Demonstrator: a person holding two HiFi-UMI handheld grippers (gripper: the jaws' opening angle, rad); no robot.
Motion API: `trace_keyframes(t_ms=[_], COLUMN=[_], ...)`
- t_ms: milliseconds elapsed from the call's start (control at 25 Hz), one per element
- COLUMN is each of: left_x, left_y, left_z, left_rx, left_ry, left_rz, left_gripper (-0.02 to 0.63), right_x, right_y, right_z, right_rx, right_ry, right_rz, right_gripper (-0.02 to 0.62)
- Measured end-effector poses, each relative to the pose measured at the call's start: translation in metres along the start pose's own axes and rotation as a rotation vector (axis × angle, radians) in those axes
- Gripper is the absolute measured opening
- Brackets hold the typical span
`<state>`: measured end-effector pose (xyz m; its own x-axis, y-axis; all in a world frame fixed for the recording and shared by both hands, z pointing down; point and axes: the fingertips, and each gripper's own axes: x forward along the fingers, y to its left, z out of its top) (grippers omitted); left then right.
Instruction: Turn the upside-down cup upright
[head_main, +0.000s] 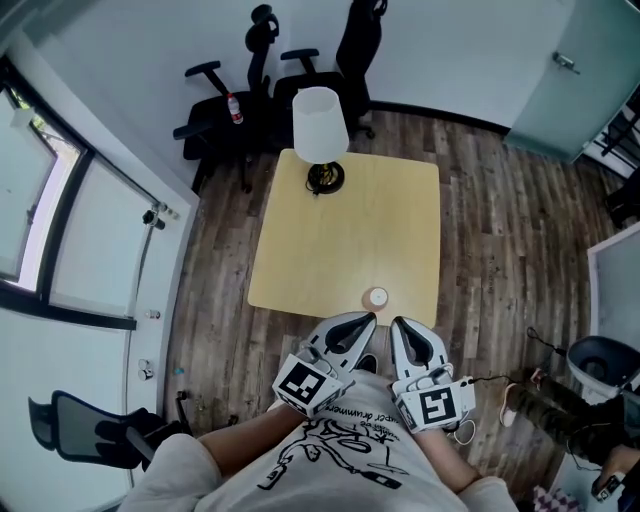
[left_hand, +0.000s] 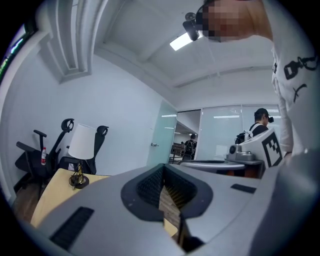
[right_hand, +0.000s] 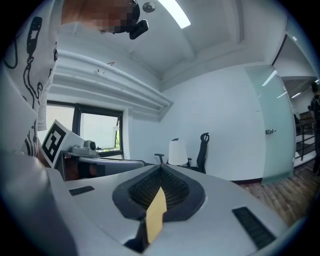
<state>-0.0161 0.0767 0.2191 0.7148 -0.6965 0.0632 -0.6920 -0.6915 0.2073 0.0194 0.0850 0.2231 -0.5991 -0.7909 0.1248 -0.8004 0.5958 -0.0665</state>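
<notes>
Right now the pale square wooden desk (head_main: 350, 230) fills the view below me, with a brass-footed lamp with a white shade (head_main: 319, 125) at its far edge. My left tongs (head_main: 366, 319) and right tongs (head_main: 398, 326) hang side by side just short of the near edge, both closed on nothing. Just beyond their tips, apart from them, stands the small round white cup (head_main: 377, 297). I cannot tell from above whether its mouth or base faces up. If inverted, I judge the next move needs one pair opened and lowered around its wall.
</notes>
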Motion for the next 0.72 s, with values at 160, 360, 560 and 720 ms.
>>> trace_keyframes(t_ms=[160, 360, 560, 720], left_x=[0.004, 0.006, 0.008, 0.006], left_y=[0.001, 0.002, 0.007, 0.009], left_z=[-0.003, -0.007, -0.011, -0.012], left_rx=[0.014, 0.020, 0.002, -0.003], left_ry=[0.001, 0.021, 0.033, 0.031], left_rz=[0.008, 0.000, 0.011, 0.013], left_gripper=[0.009, 0.009, 0.009, 0.009], right_x=[0.000, 0.004, 0.006, 0.008], right_y=[-0.001, 0.004, 0.001, 0.003], right_z=[-0.001, -0.001, -0.001, -0.004], right_rx=[-0.006, -0.033, -0.032, -0.029], right_ry=[-0.011, 0.002, 0.010, 0.013], right_rz=[-0.011, -0.002, -0.004, 0.002], right_gripper=[0.023, 0.023, 0.023, 0.023])
